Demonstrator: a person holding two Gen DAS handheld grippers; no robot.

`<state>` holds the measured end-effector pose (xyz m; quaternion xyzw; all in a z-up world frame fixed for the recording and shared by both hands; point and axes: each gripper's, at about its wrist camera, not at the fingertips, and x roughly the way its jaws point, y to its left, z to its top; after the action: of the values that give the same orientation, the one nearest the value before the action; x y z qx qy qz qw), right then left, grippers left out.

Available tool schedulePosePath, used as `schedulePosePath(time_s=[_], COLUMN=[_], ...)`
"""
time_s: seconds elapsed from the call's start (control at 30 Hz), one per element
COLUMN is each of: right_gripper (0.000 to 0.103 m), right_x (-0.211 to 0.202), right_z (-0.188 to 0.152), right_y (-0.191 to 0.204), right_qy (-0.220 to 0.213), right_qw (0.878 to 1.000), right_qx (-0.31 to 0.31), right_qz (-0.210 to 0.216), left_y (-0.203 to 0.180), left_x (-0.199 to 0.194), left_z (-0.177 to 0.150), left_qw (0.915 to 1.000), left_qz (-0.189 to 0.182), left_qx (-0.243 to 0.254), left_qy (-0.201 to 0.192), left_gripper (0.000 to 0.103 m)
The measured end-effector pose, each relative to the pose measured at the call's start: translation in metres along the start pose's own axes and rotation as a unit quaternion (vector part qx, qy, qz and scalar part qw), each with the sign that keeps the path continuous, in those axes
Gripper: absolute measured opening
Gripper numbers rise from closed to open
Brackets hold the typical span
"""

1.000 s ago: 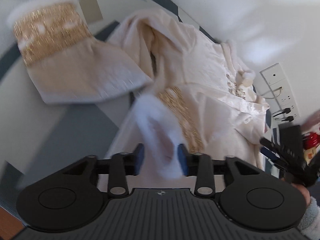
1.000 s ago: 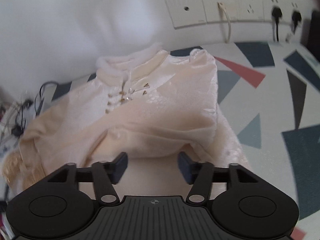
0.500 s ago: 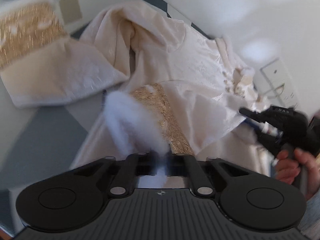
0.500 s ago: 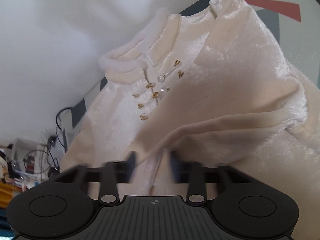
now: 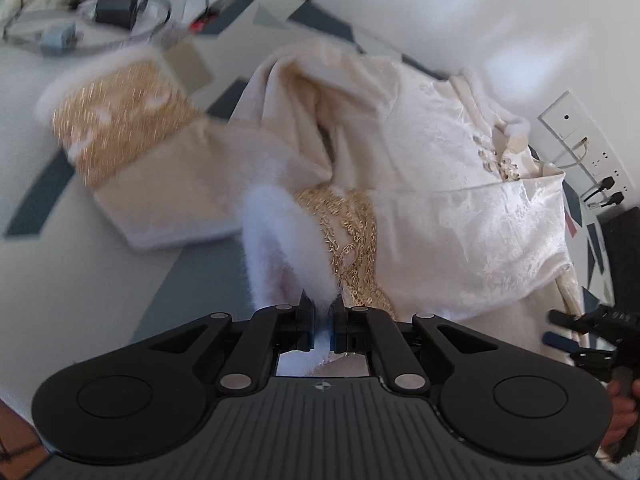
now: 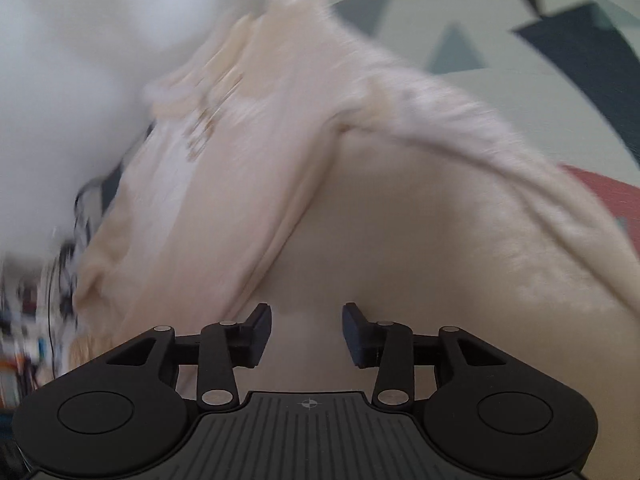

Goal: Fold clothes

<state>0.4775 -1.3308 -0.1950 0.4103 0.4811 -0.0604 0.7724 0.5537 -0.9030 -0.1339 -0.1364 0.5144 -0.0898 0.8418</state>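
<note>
Cream-coloured clothing, a long fur-trimmed robe (image 5: 432, 168) with gold embroidered cuffs, is spread over the patterned counter (image 5: 80, 300), its collar and clasps lying toward the wall sockets (image 5: 580, 148). The white fur cuff (image 5: 280, 248) of one sleeve is now clamped between the fingers of the left gripper (image 5: 322, 330), which were apart around it a second ago and closed on it half a second ago; since then the sleeve has been drawn up and across the body of the garment, so that its gold band (image 5: 352, 248) lies over the front panel. The other sleeve (image 5: 132, 152) is still stretched out flat on the counter, well apart from the grasped one. The right gripper (image 6: 306, 332) is shown with its fingers apart and nothing held between them, close over the skirt of the robe; half a second ago they were seen nearly closed on a fold, so a release is judged to have been made. The right view is heavily blurred, which suggests quick motion. The first sleeve fold is judged to be under way, with the second sleeve and the lengthwise folds not yet done.
</note>
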Motion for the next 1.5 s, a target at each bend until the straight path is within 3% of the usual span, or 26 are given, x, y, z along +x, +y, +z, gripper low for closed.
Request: schedulePosePath(time_s=[0.17, 0.23, 0.3, 0.37, 0.4, 0.43, 0.57, 0.7, 0.73, 0.8, 0.87, 0.9, 0.97, 1.07, 1.2, 1.3, 1.4, 1.5], right_gripper=[0.042, 0.05, 0.049, 0.042, 0.021, 0.008, 0.006, 0.006, 0.006, 0.01, 0.016, 0.023, 0.025, 0.025, 0.042, 0.049, 0.05, 0.051], right_x=[-0.011, -0.003, 0.009, 0.018, 0.021, 0.021, 0.014, -0.004, -0.008, -0.012, -0.015, -0.017, -0.025, -0.043, -0.039, 0.003, 0.051, 0.092], right_z=[0.038, 0.053, 0.065, 0.074, 0.078, 0.082, 0.098, 0.102, 0.101, 0.096, 0.09, 0.085, 0.073, 0.064, 0.1, 0.15, 0.192, 0.211], right_y=[-0.02, -0.028, -0.03, -0.025, -0.023, -0.022, -0.035, -0.057, -0.061, -0.064, -0.066, -0.064, -0.051, -0.03, 0.008, 0.053, 0.094, 0.114], right_qy=[-0.065, -0.063, -0.053, -0.055, -0.061, -0.076, -0.13, -0.18, -0.178, -0.149, -0.112, -0.096, -0.073, -0.093, -0.107, -0.058, -0.016, 0.029], right_qw=[0.995, 0.991, 0.987, 0.987, 0.987, 0.987, 0.972, 0.95, 0.95, 0.965, 0.979, 0.987, 0.997, 0.992, 0.989, 0.99, 0.983, 0.975], right_qx=[0.069, 0.112, 0.136, 0.135, 0.133, 0.128, 0.167, 0.208, 0.207, 0.18, 0.144, 0.117, 0.03, -0.052, -0.091, -0.116, -0.134, -0.134], right_qz=[0.017, 0.048, 0.07, 0.067, 0.065, 0.063, 0.102, 0.149, 0.149, 0.121, 0.085, 0.061, -0.01, -0.066, -0.044, -0.053, -0.122, -0.176], left_y=[-0.023, -0.03, -0.038, -0.045, -0.048, -0.051, -0.07, -0.1, -0.103, -0.104, -0.093, -0.087, -0.077, -0.067, -0.059, -0.061, -0.06, -0.058], left_x=[-0.025, -0.034, -0.041, -0.044, -0.044, -0.042, -0.036, -0.046, -0.046, -0.044, -0.03, -0.021, -0.005, 0.009, 0.014, 0.013, 0.013, 0.014], left_z=[0.016, 0.023, 0.031, 0.04, 0.045, 0.051, 0.074, 0.094, 0.095, 0.094, 0.085, 0.077, 0.059, 0.032, 0.02, 0.015, 0.009, 0.004], left_qw=[0.9975, 0.9958, 0.9941, 0.9924, 0.9918, 0.9914, 0.9886, 0.9806, 0.9804, 0.9817, 0.9887, 0.9912, 0.9946, 0.9963, 0.9973, 0.9971, 0.9973, 0.9975], left_qz=[0.001, -0.003, -0.005, -0.008, -0.012, -0.018, -0.016, -0.036, -0.037, -0.036, -0.022, -0.009, 0.01, 0.024, 0.024, 0.024, 0.026, 0.029], left_qx=[0.025, 0.024, 0.024, 0.028, 0.027, 0.022, 0.025, 0.075, 0.083, 0.092, 0.078, 0.074, 0.071, 0.067, 0.05, 0.049, 0.042, 0.034], left_qy=[-0.067, -0.088, -0.105, -0.119, -0.124, -0.128, -0.147, -0.177, -0.174, -0.162, -0.126, -0.109, -0.075, -0.048, -0.047, -0.053, -0.054, -0.054], left_gripper=[0.006, 0.006, 0.006, 0.006, 0.006, 0.006, 0.006, 0.006, 0.006, 0.006, 0.006, 0.006, 0.006, 0.006, 0.006, 0.006, 0.006, 0.006])
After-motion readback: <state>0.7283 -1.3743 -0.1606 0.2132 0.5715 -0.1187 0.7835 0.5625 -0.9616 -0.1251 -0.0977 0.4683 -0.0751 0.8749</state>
